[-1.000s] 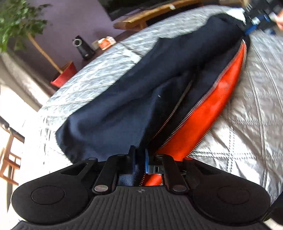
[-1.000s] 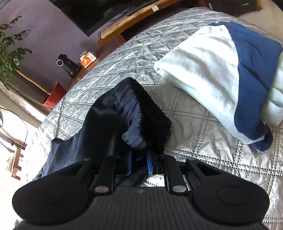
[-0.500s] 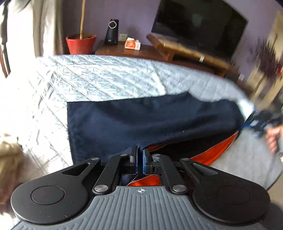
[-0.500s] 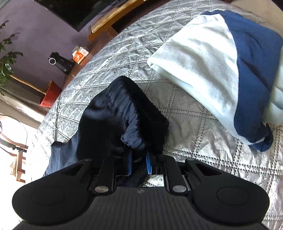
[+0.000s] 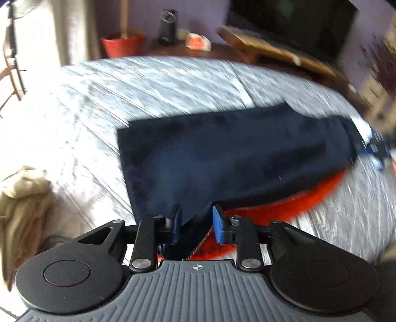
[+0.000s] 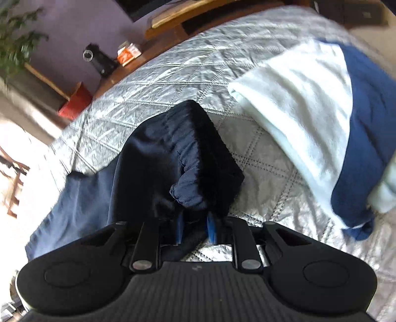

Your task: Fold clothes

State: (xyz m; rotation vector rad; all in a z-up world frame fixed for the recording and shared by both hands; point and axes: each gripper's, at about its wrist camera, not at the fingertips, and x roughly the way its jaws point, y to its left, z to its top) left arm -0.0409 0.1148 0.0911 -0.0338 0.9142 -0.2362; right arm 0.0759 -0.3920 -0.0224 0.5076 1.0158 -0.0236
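Silver quilted bedding (image 5: 188, 81) stretches under everything I see, with a purple wall, a dark screen (image 5: 292, 22) and a red plant pot (image 5: 122, 47) beyond the far edge of the bed. On that quilt lies the navy jacket (image 5: 235, 158), spread sideways across my left view as a long dark slab with a straight left edge and a smooth, flat top. Its orange lining (image 5: 297, 200) shows along the near side, edged by a line of zipper teeth that runs down toward me. My left gripper (image 5: 196, 224) stands with its blue pads (image 5: 217, 224) spread apart; a point of the navy cloth and the zipper edge hang in the gap between them, and neither pad presses the fabric. My right gripper (image 6: 195, 226) sits at the other end of the jacket (image 6: 173, 163), where the cloth bunches up into a dark, rumpled hump with a ribbed hem; folds cover most of the pads, so I cannot tell whether those jaws are clenched on it or loose. To the right of that hump, apart from it, rests a folded white and blue towel (image 6: 321, 109). A beige garment (image 5: 22, 205) lies crumpled at the left edge of the bed. Both views are smeared by motion.
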